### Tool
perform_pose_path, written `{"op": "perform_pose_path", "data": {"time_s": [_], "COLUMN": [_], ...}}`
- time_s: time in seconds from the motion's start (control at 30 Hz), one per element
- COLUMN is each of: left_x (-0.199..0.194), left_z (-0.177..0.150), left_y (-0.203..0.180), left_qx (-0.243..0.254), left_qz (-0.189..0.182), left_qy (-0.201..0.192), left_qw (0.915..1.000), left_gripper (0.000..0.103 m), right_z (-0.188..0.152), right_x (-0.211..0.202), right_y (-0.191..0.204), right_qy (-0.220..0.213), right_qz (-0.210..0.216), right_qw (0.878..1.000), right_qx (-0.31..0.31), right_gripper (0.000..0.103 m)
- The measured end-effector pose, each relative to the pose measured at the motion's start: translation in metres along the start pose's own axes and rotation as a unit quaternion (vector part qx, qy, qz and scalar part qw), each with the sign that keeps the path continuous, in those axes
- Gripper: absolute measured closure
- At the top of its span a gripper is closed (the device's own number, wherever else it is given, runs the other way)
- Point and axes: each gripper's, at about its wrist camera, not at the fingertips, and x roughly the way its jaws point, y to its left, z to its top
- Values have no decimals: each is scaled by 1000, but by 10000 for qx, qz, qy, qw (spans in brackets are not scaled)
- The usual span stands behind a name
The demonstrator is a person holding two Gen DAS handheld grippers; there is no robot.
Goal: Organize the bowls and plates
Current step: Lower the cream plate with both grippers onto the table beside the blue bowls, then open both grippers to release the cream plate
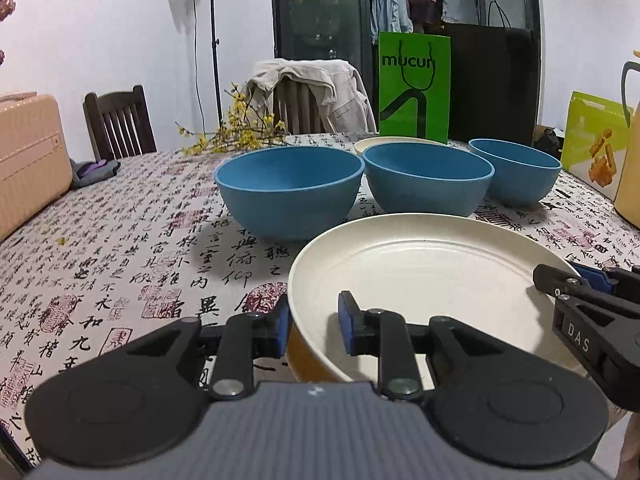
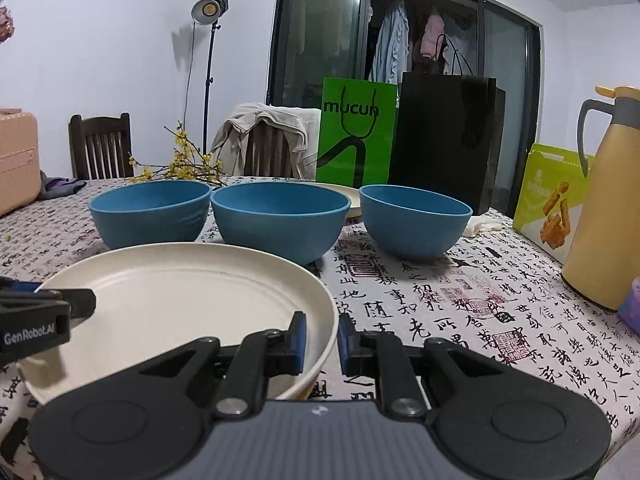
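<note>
A cream plate (image 1: 420, 272) with an orange underside is held just over the calligraphy tablecloth (image 1: 120, 264). My left gripper (image 1: 314, 330) is shut on its near-left rim, one blue pad outside the wall and one inside. In the right wrist view my right gripper (image 2: 322, 340) is shut on the near-right rim of the same plate (image 2: 180, 288). Each gripper also shows in the other view: the right gripper (image 1: 576, 280) and the left gripper (image 2: 80, 300). Three blue bowls (image 1: 288, 188) (image 1: 428, 180) (image 1: 516, 168) stand in a row behind. A second cream plate (image 1: 392, 142) lies behind them.
At the table's back stand a green bag (image 1: 414, 84) and a black bag (image 2: 444, 136). A yellow thermos jug (image 2: 600, 220) and a green box (image 2: 548, 200) stand on the right. A peach suitcase (image 1: 28, 152) sits at the left, with a yellow-flowered branch (image 1: 240, 128) beyond the bowls.
</note>
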Motion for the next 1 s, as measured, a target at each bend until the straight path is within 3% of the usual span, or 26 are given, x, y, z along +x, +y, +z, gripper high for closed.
{"op": "perform_pose_path", "data": {"time_s": [0.27,0.53,0.67,0.73,0.8,0.93,1.0], "left_x": [3,8,2,-3,-6,-9,-6], "left_z": [-3,-3,2,5,9,18,22], "left_y": [-4,10,21,26,31,41,47], "left_qx": [175,-183,-355,-398,-427,-486,-481], "left_qz": [161,-30,-69,-123,-152,-320,-368], "left_qy": [-113,24,-177,-315,-435,-586,-584], "left_qw": [9997,9998,9992,9986,9980,9966,9965], "left_gripper": [77,46,22,16,0,0,0], "right_z": [-6,-5,-1,1,4,12,17], "right_x": [3,7,4,2,2,0,1], "right_y": [3,-6,-16,-21,-27,-35,-39], "right_qy": [-57,74,-59,-142,-200,-349,-443], "right_qz": [33,359,499,568,647,667,682], "right_qw": [10000,9988,9974,9963,9952,9945,9939], "right_qx": [-10,311,518,625,713,731,747], "right_gripper": [87,83,40,32,19,0,0]}}
